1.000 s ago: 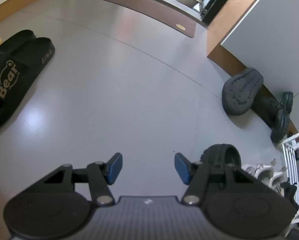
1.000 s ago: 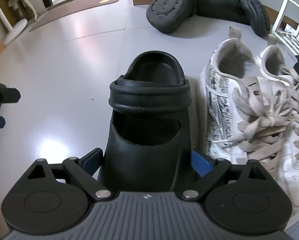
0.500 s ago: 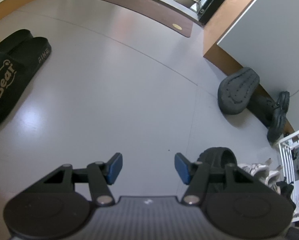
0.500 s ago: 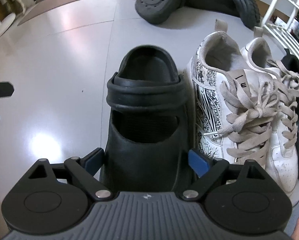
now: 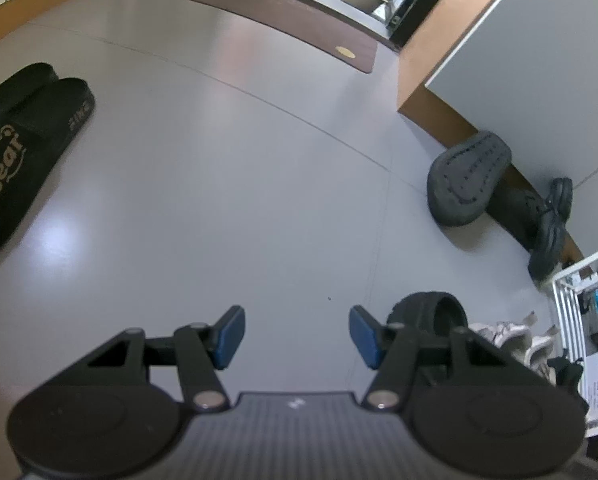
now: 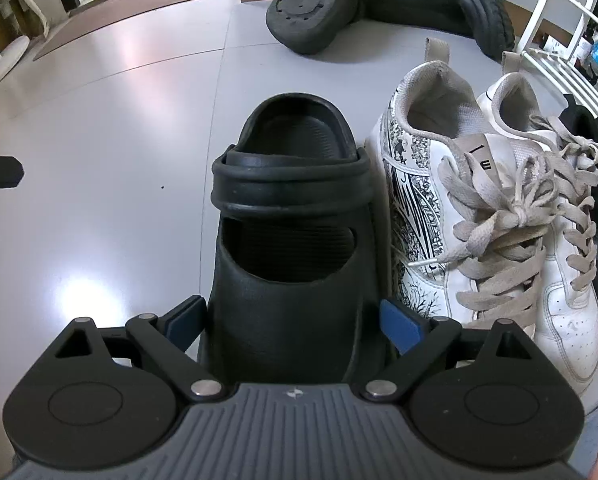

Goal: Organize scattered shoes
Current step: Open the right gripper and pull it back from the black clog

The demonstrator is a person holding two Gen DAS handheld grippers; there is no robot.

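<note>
black clog (image 6: 291, 248) | between right claw (image 6: 295, 320) pads | beside white sneakers (image 6: 479, 208)

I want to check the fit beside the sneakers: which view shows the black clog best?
The right wrist view: the black clog fills the centre, between the right hand-held gripper's fingers. The left wrist view shows only its heel behind a finger.

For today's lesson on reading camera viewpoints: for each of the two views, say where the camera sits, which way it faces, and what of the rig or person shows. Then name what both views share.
Left wrist: on the left gripper, angled down over bare grey floor; its open blue-padded fingers show, black slides at left.
Right wrist: on the right gripper, angled down at a black clog between its fingers, white sneakers alongside.
Shared: that clog, the sneakers, the overturned grey shoe by the wall.
</note>
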